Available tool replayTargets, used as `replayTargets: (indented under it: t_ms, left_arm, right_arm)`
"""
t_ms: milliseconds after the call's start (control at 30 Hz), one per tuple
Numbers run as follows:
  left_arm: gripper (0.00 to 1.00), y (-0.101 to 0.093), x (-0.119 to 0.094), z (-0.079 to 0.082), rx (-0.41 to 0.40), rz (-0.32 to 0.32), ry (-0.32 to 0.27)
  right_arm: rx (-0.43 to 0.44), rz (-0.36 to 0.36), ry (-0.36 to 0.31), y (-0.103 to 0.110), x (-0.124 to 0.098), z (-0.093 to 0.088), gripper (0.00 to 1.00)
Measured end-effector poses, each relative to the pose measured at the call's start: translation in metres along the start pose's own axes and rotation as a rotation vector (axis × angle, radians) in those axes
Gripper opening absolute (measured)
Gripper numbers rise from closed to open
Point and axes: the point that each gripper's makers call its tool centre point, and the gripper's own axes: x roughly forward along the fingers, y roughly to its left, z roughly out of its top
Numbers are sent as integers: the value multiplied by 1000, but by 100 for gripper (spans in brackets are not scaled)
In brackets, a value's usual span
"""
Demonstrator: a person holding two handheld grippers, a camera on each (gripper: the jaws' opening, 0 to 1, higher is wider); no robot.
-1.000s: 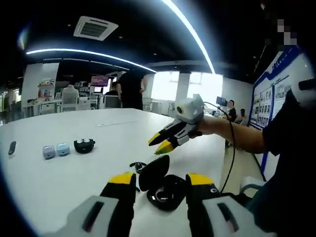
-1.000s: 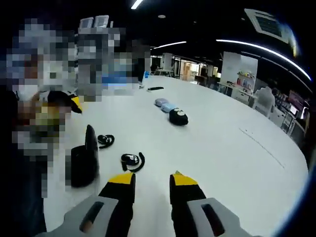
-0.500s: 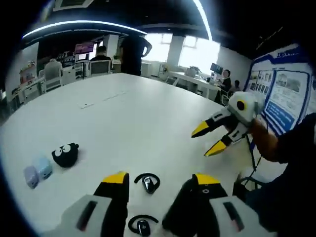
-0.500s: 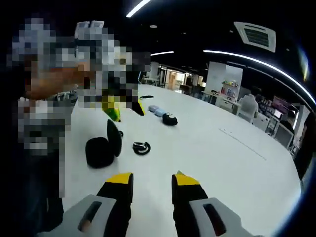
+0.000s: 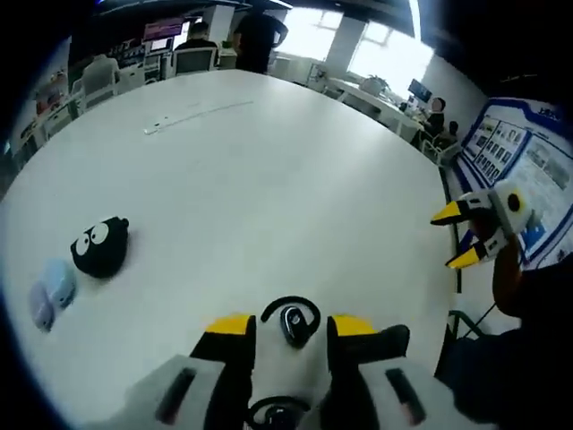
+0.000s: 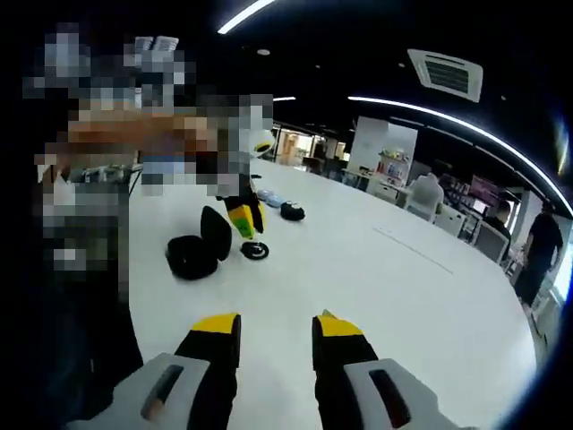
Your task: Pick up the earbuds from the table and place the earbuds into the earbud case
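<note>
Left gripper (image 5: 286, 330) jaws apart above black ear-hook earbud (image 5: 293, 321) on white table (image 5: 269, 179); right gripper (image 6: 273, 330) jaws apart.

The table (image 5: 269, 179) looks smooth and matt white, with a soft sheen toward the upper right of the left gripper view. The earbud (image 5: 291, 320) at lower centre seems glossy black plastic with a shiny centre. The case (image 6: 192, 253), left of centre in the right gripper view, is matt black, perhaps rubbery. The left gripper (image 5: 286, 330) looks like matt grey plastic, tips yellow.
</note>
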Motion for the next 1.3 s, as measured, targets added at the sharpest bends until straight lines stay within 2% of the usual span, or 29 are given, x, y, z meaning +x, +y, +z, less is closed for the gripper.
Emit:
replayTargets:
  t_ms: [233, 533, 667, 933, 1033, 1167, 1300]
  left_arm:
    - [25, -2, 9, -7, -19, 7, 43]
    - [18, 1, 14, -5, -9, 37, 50]
    - [16, -1, 17, -7, 25, 37, 64]
    - [15, 0, 18, -6, 31, 39, 62]
    - [15, 1, 15, -3, 24, 27, 48]
    - [15, 6, 2, 11, 29, 42, -5]
    - [15, 3, -17, 25, 22, 37, -67]
  right_arm:
    - [38, -28, -11, 0, -10, -11, 30]
    - [73, -40, -28, 5, -15, -17, 30]
    - [81, -48, -35, 6, -17, -18, 30]
    - [91, -52, -46, 7, -19, -17, 30]
    - [94, -53, -49, 7, -19, -16, 29]
    - [95, -50, -51, 9, -19, -15, 29]
    - [94, -46, -50, 11, -18, -14, 29]
